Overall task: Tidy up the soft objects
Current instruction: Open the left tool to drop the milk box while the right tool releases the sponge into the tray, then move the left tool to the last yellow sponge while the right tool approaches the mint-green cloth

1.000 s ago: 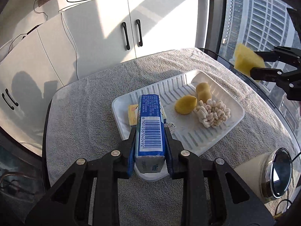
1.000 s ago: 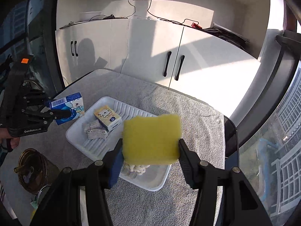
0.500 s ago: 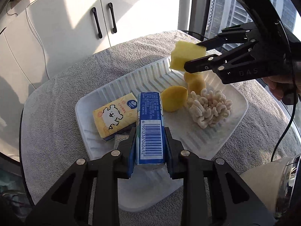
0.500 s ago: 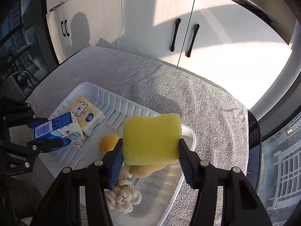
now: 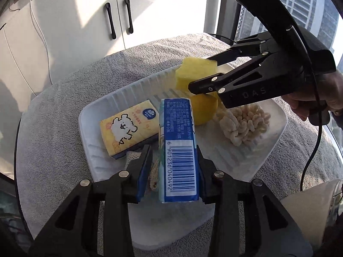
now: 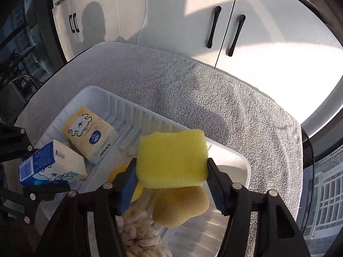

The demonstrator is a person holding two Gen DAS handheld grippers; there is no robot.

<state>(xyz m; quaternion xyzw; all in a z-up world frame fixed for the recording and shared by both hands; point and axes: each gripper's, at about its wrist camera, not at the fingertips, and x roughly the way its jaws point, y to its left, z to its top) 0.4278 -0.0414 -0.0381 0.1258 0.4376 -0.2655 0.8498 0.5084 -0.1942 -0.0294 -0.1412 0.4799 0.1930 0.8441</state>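
A white ribbed tray lies on a grey towel. My left gripper hovers low over the tray's near end, jaws opening around a blue tissue pack. A gap shows at the left pad, and the right pad still touches the pack. My right gripper holds a yellow sponge over the tray's far side; its jaws are opening, but both pads still touch the sponge. In the tray lie a yellow tissue pack, rounded yellow sponges and a white chenille piece.
The grey towel covers a round table. White cabinets stand behind it and a window to the right. A person's hand grips the right tool, with a black cable hanging below. A cream object sits at the near right.
Both grippers came down over the tray. The right one carried the yellow sponge in from the window side. The left jaws parted, opening a gap beside the blue pack.
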